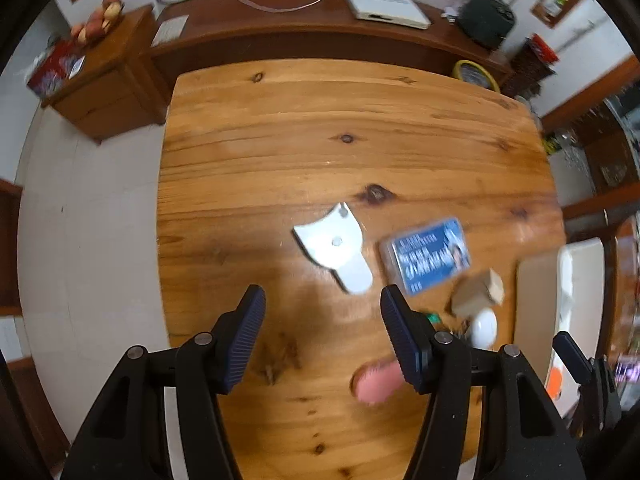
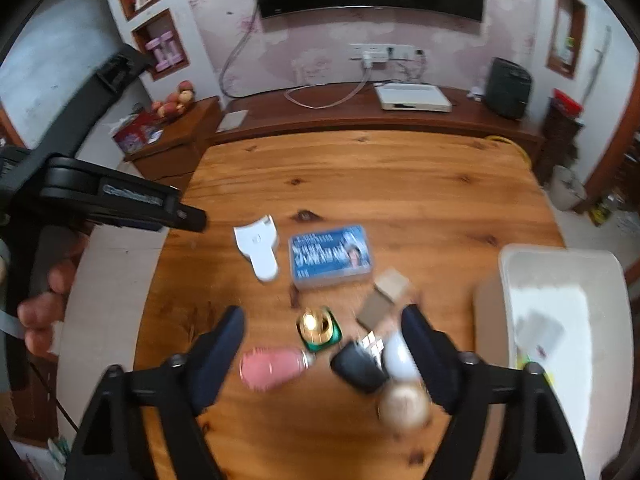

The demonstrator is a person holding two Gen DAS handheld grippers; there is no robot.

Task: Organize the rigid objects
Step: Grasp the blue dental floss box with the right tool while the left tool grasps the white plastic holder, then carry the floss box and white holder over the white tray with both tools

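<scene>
On the wooden table (image 2: 400, 184) a loose cluster of small items lies ahead of both tools, with the white bin (image 2: 560, 304) at its right edge. My right gripper (image 2: 322, 340) hangs over the near part of that cluster, fingers spread wide and holding nothing. Between them I see the pink bottle (image 2: 272, 368) lying on its side, long axis running left to right, cap end toward the gold-topped green piece (image 2: 319, 328). The dark key fob (image 2: 358, 368) and the white egg-shaped item (image 2: 398, 356) sit toward my right finger. My left gripper (image 1: 322, 312) is also wide and empty, aimed at the white flat tool (image 1: 334, 248) just beyond its fingertips; that tool's handle points back toward me. The blue card box (image 2: 330, 256) lies further out (blur hides its print). I judge the right tool nearer both the bottle and the bin, so the bottle's crosswise axis calls for a wrist turn.
</scene>
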